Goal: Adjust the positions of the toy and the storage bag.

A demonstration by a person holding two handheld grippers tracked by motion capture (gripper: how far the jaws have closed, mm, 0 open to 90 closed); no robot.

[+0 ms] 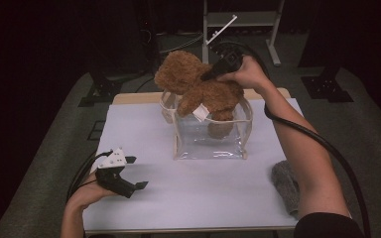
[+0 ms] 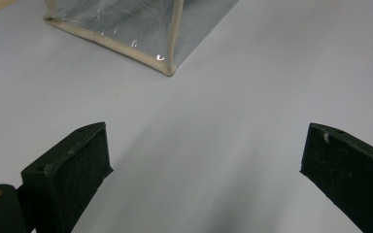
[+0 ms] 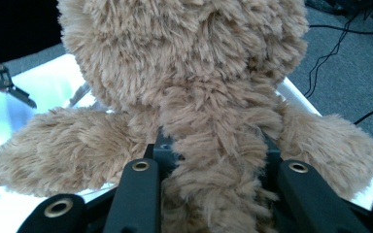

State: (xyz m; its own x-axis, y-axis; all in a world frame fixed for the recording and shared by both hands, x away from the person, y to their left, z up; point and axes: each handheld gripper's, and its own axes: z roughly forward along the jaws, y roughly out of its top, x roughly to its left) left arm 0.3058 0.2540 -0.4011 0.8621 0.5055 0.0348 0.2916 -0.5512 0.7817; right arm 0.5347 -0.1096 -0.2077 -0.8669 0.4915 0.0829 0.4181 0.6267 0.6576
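Trouble here would most likely come from the clear bag (image 1: 213, 136), the largest thing on the white table (image 1: 144, 198): it stands unsupported, soft-walled, with its cream-trimmed mouth partly under the teddy bear (image 1: 198, 84), so a downward push could fold a wall in or tip the bag over. The bear is bulky against that mouth, and its arms and hanging white tag (image 1: 201, 113) could catch on the rim. It sits half in the bag, legs already below the rim, head and arms above. The right gripper (image 1: 213, 73) is clamped partway closed across the bear's body, fur bulging between the jaws. The left gripper (image 1: 135, 172) rests near the table's front-left, jaws spread wide on nothing, well apart from the bag.
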